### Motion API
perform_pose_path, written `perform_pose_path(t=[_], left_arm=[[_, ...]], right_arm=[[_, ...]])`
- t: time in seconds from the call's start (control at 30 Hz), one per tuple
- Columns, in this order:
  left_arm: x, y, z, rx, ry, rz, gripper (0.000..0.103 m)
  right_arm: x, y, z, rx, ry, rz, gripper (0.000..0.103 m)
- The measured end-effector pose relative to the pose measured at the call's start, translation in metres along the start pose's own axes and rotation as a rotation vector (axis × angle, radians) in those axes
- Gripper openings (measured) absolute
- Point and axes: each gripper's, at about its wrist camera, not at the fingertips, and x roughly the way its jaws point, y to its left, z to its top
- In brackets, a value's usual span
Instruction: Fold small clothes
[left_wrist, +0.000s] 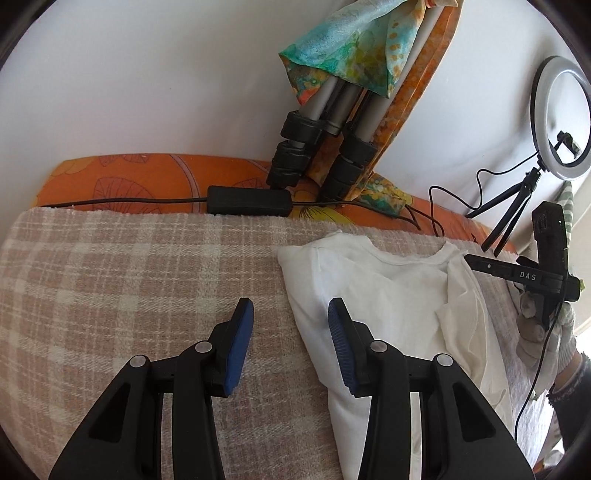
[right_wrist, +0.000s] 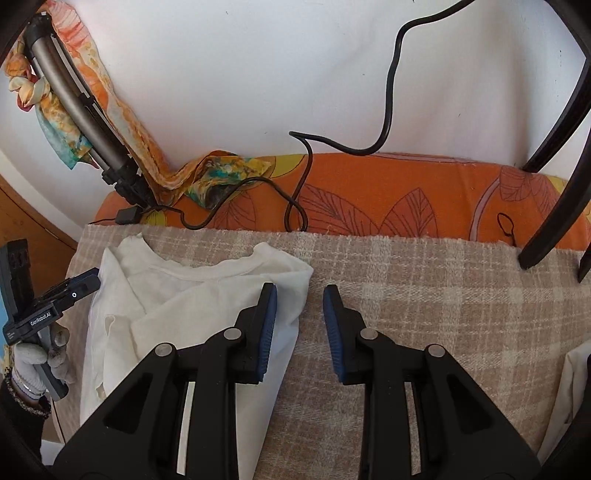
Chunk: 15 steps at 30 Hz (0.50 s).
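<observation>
A small white T-shirt (left_wrist: 391, 295) lies on the beige plaid blanket (left_wrist: 129, 273), neckline toward the wall, both sides folded inward. My left gripper (left_wrist: 291, 314) is open and empty, just above the shirt's left folded edge. In the right wrist view the same shirt (right_wrist: 184, 306) lies at left. My right gripper (right_wrist: 299, 295) is open and empty, straddling the shirt's right folded edge, its left finger over the cloth. The other gripper shows in each view, held in a gloved hand, at the right edge (left_wrist: 543, 277) and at the left edge (right_wrist: 40, 317).
An orange leaf-print cover (right_wrist: 369, 192) runs along the wall behind the blanket. A tripod (left_wrist: 325, 147) draped with a colourful scarf (left_wrist: 347, 48), a black power adapter (left_wrist: 247, 201), cables (right_wrist: 295, 206) and a ring light (left_wrist: 561, 118) stand at the back. Another white cloth (right_wrist: 572, 387) lies at far right.
</observation>
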Motion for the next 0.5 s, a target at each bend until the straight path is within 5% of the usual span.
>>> perform_pose_path(t=[0.43, 0.5], left_arm=[[0.027, -0.015, 0.023, 0.052, 0.007, -0.04, 0.036], [0.03, -0.018, 0.024, 0.062, 0.012, -0.03, 0.019]], right_arm=[[0.005, -0.002, 0.009, 0.009, 0.007, 0.09, 0.028], [0.006, -0.001, 0.009, 0.018, -0.004, 0.098, 0.028]])
